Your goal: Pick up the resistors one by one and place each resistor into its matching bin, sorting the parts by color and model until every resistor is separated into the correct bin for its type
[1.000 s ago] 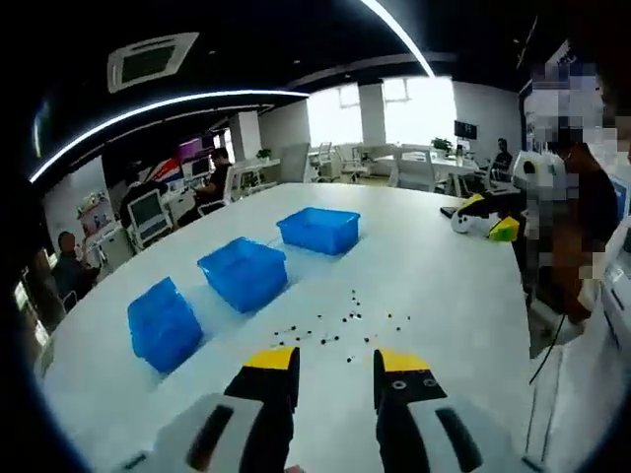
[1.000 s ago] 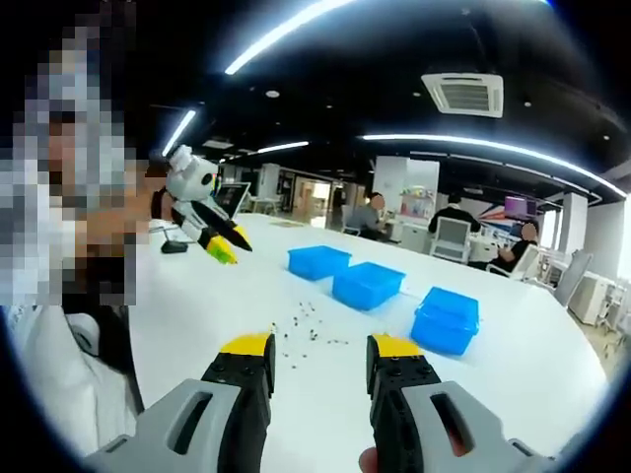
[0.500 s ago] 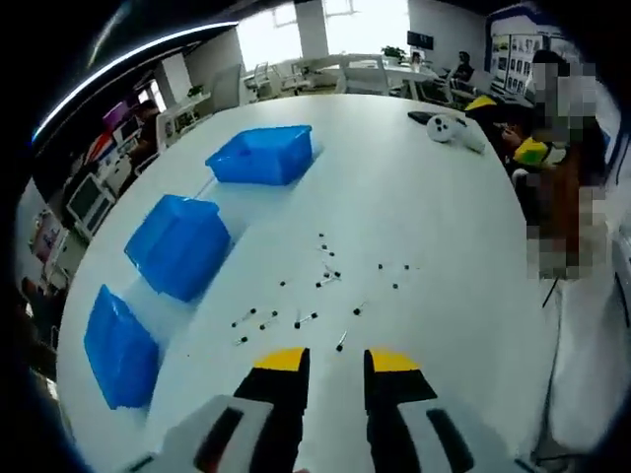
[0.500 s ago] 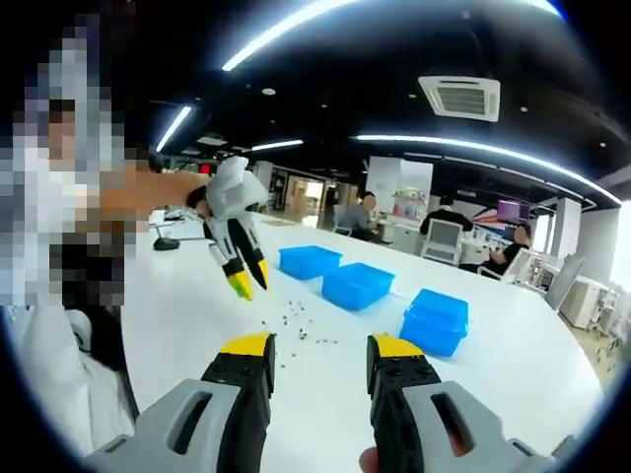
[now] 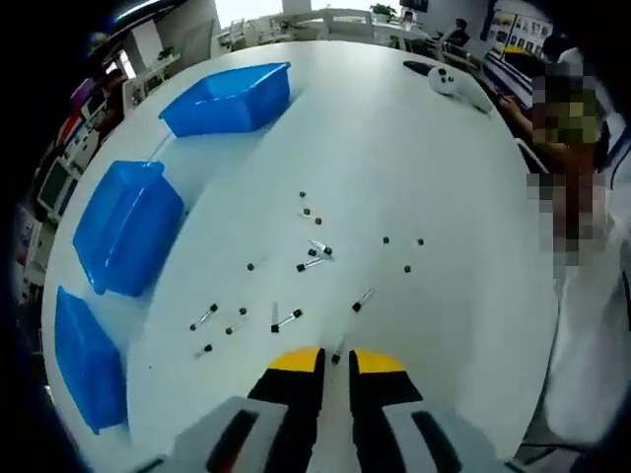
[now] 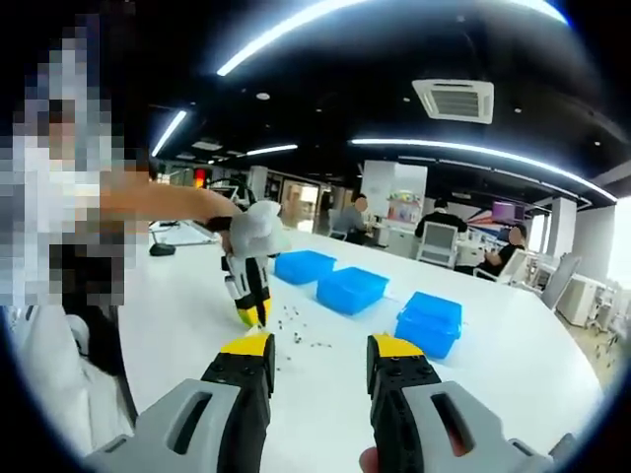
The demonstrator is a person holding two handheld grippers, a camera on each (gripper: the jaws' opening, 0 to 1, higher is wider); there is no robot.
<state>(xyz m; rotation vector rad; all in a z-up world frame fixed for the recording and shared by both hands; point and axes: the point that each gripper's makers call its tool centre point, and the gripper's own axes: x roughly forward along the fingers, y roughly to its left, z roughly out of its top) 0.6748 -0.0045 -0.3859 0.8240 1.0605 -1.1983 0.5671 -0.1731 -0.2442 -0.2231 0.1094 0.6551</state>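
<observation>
Left claw (image 5: 335, 357) is pinched nearly shut, its yellow tips just above the white table (image 5: 463, 296), and a resistor (image 5: 338, 353) lies right at the narrow gap between them; whether the jaws grip it I cannot tell. Just beyond the tips more resistors (image 5: 296, 266) lie scattered over the tabletop, some with their wire legs showing. Further off and to the claw's left, three blue bins (image 5: 128, 227) stand in a row along the table's edge, well apart from the scatter. Right claw (image 6: 320, 347) is released, jaws wide apart and holding nothing, raised over the table (image 6: 177, 305). Just ahead of its left jaw the left claw (image 6: 250, 313) points straight down at the table, held by a person's hand (image 6: 222, 212). Small resistors (image 6: 301, 320) dot the surface beside it, and the bins (image 6: 345, 289) sit beyond them, ahead and slightly right
</observation>
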